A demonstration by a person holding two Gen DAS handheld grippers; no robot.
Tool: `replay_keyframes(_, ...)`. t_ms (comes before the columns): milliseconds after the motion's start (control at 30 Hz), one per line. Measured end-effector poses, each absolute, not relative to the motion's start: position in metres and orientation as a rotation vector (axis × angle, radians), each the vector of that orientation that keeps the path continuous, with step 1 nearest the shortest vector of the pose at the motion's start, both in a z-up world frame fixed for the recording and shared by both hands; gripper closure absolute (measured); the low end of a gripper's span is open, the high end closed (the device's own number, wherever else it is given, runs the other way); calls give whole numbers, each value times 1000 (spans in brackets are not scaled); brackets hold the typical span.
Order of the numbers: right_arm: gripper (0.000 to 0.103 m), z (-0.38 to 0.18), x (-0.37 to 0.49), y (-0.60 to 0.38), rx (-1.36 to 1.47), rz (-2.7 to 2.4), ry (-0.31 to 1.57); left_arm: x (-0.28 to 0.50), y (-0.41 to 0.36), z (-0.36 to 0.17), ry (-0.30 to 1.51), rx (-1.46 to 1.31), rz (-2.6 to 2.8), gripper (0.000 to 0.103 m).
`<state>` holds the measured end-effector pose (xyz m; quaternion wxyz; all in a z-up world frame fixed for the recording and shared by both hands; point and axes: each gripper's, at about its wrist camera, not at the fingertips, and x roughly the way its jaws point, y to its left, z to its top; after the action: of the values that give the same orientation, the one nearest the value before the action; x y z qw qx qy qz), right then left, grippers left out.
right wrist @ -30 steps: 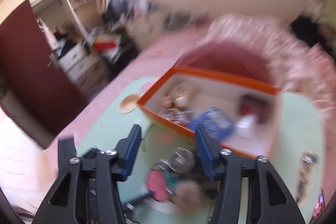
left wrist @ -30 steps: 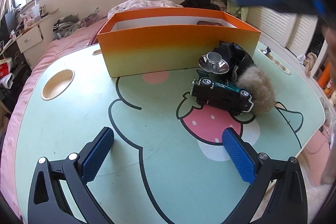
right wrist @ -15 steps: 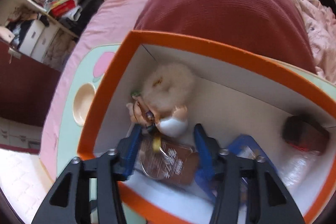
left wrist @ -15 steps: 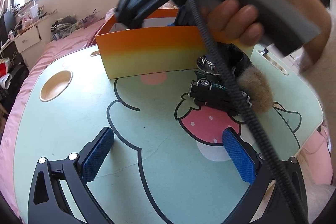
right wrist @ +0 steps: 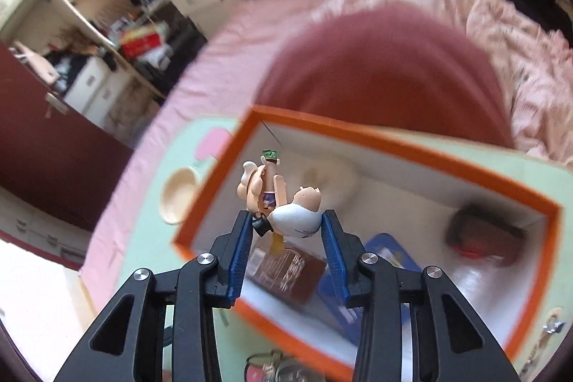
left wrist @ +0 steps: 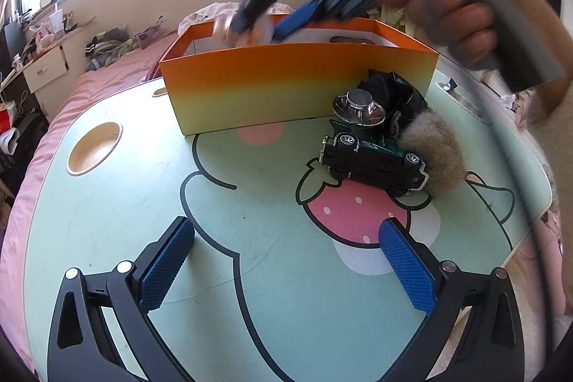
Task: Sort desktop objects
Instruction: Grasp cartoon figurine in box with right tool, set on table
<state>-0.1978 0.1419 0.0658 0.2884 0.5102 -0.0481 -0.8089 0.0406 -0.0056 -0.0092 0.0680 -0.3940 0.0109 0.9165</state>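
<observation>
Two claws: one in each of my hands, both over the mint-green cartoon table point(left wrist: 107, 213).
Left claw point(left wrist: 286, 260): bottom of its own view, blue pads spread wide apart with only bare tabletop between them.
Right claw point(right wrist: 286, 231): lower centre of its own view, its jaws have just been closing, and the pads now press on a small cartoon figurine point(right wrist: 283, 203) from both sides.
Figurine: pale pink limbs, a white rounded part against the right pad, a green bit at its top; it sticks up past the fingertips, above the open box.
Right claw from the left view: a blurred dark shape with a blue pad point(left wrist: 297, 20) at upper centre, over the box rim; my hand point(left wrist: 451, 20) grips its grey handle at upper right.
Toy car point(left wrist: 372, 160): dark green and black, lying on its side on the strawberry print right of centre.
Fur pompom point(left wrist: 433, 156): tan, touching the car's right end.
Silver dish-shaped piece point(left wrist: 358, 110): just behind the car, a black crumpled thing point(left wrist: 390, 88) behind it against the box.
Orange box point(left wrist: 297, 88): upper centre of the left view, open-topped, white inside.
Box contents, right view: a brown packet point(right wrist: 286, 271) and a blue flat thing point(right wrist: 379, 278) under the claw, a dark red-and-brown thing point(right wrist: 483, 235) at the right, too blurred to name.
Round cup recess point(left wrist: 95, 153): left part of the table.
Pink bed point(right wrist: 222, 59): beyond the table, a dark red cushion point(right wrist: 379, 67) on it.
</observation>
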Motion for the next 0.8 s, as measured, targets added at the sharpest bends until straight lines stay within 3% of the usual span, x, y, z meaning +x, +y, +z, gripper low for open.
replay_keyframes(267,65,124,-106,207,1040,-2293,-149,40,-6,-9,32,-1187,2761,1)
replay_keyframes(500,65,68,-51,264,1083,-2329,-219,40,-8,-9,35,-1188,2760,1)
replay_keyframes(800,64,9,-48,262,1256,-2349,-152,39,-9,-8,36,-1188,2760,1)
